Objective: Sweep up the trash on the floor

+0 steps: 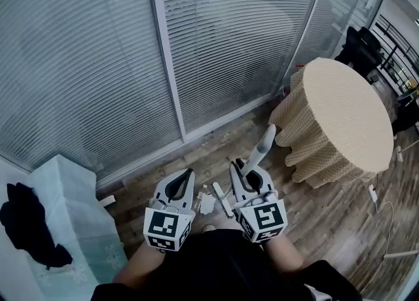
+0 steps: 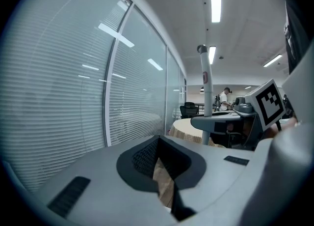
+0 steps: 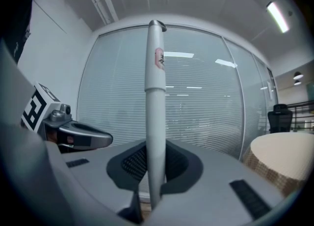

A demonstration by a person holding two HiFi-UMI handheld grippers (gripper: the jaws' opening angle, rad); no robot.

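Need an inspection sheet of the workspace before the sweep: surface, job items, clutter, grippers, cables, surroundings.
Surface: wooden floor.
Job's things: grey handle stands upright in the right gripper; white paper scraps lie on the floor between the grippers.
Clutter: black cloth lies on the pale blue cover at the left.
Grippers: left gripper is shut with nothing between its jaws; right gripper is shut on the handle.
Cables: white cable runs on the floor at the right.
Surroundings: glass wall with blinds; round table under a beige cloth.
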